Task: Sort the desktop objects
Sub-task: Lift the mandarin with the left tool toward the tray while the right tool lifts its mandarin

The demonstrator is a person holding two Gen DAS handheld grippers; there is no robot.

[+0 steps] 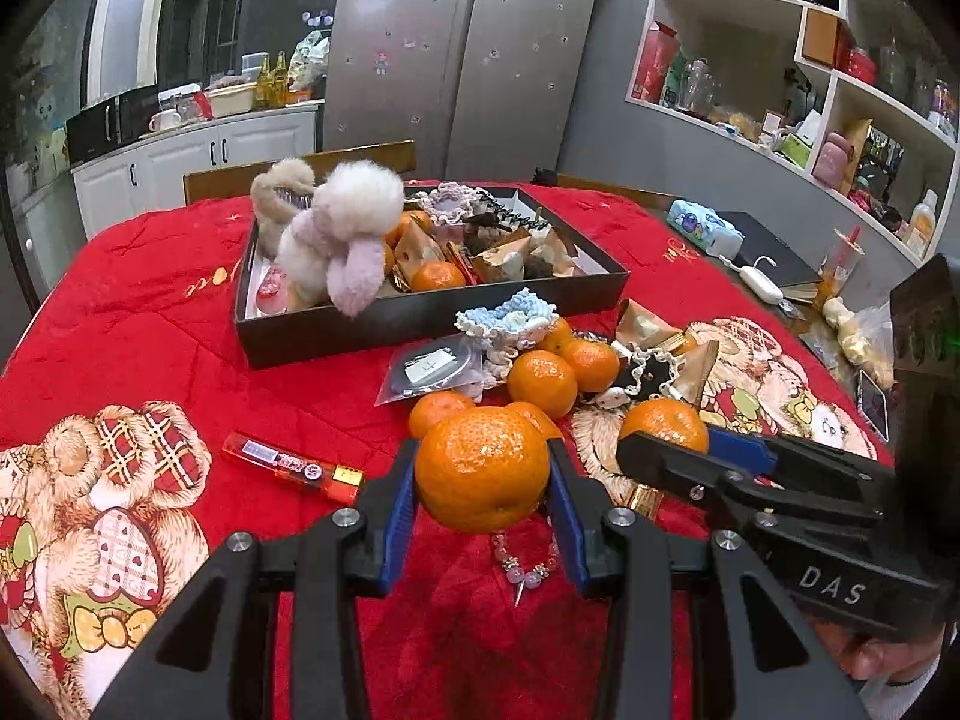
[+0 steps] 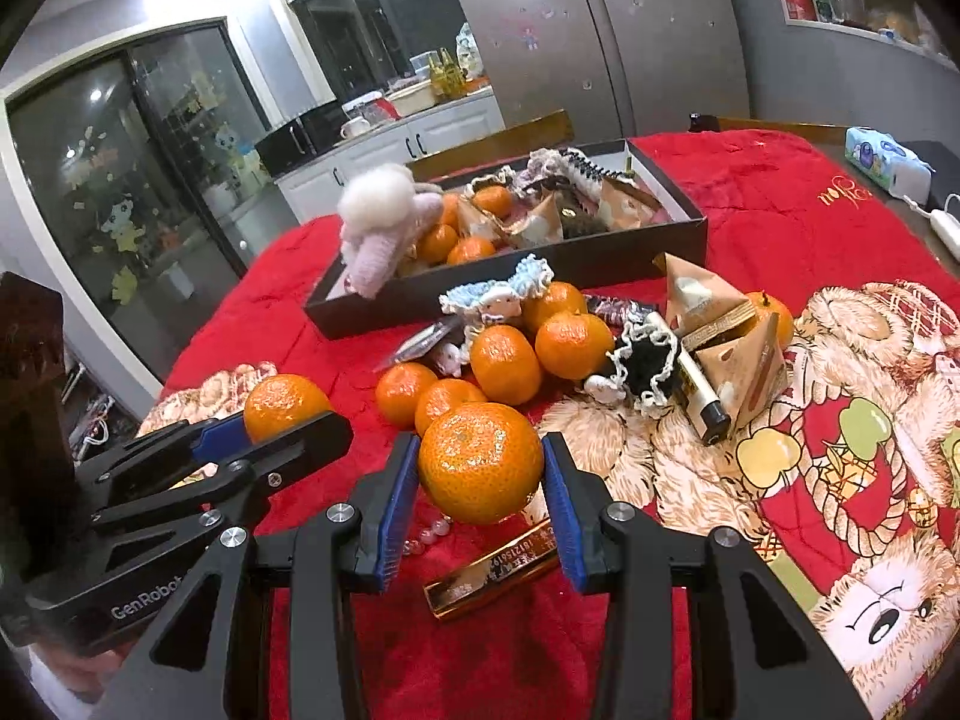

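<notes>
My left gripper [image 1: 483, 459] is shut on a tangerine [image 1: 474, 486] and holds it above the red tablecloth [image 1: 150, 312]. My right gripper [image 2: 480, 450] is shut on a second tangerine [image 2: 486, 480], also lifted off the cloth. Each gripper shows in the other's view: the right gripper [image 1: 678, 444] at the right edge, the left gripper [image 2: 270, 429] at the left edge. Behind them lies a pile of loose tangerines [image 1: 543, 381]. Farther back, a black box [image 1: 420, 324] holds a plush toy [image 1: 345, 234], tangerines, snack packets and hair ties.
On the cloth lie an orange tube [image 1: 294, 468], a bead bracelet [image 1: 528, 570], a gold bar [image 2: 498, 564], a blue hair tie [image 1: 510, 315], a bagged disc [image 1: 429, 366] and triangular snack packets [image 2: 720, 324]. A tissue pack [image 1: 705, 225] sits at the far right edge.
</notes>
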